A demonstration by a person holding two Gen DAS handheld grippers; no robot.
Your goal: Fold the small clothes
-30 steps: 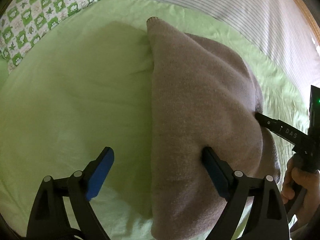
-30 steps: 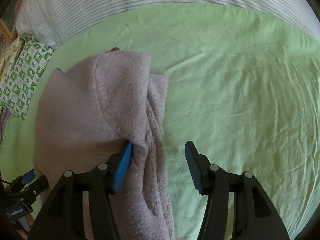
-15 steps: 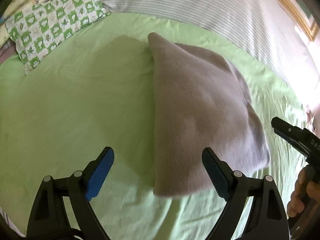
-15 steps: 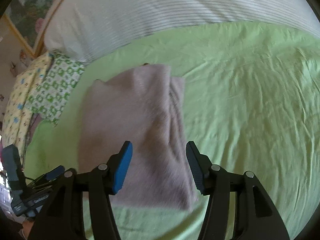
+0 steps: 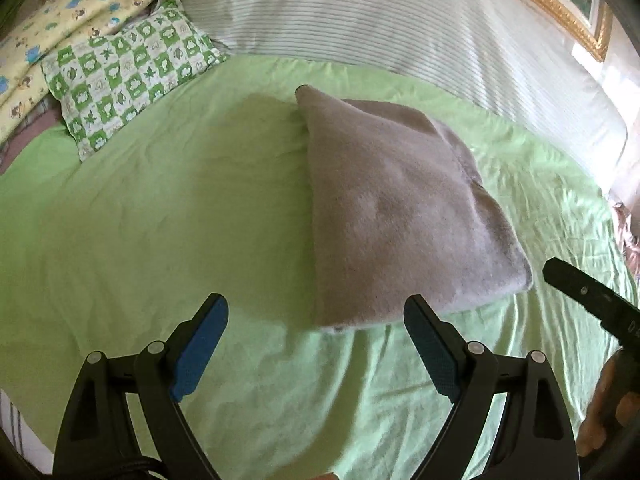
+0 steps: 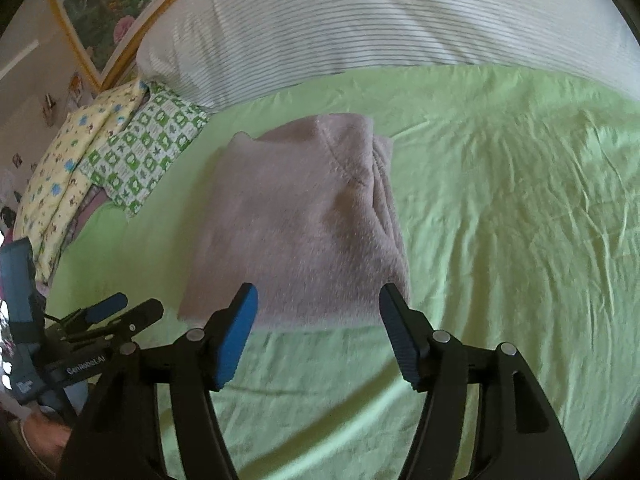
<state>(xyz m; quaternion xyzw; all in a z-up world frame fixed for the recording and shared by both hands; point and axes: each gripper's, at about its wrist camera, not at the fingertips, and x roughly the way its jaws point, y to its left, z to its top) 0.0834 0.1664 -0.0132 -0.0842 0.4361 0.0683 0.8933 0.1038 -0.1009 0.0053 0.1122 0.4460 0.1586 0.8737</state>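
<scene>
One folded garment (image 5: pixel 394 216), lengthwise toward pillows (image 5: pixel 400 24)

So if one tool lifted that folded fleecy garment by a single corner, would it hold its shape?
Probably not: the folded fleecy garment looks soft and limp, so its layers would likely unfold and hang. Its fuzzy pile probably grips well, not slippery. It looks light for its bulk, puffing up above the green sheet.
</scene>
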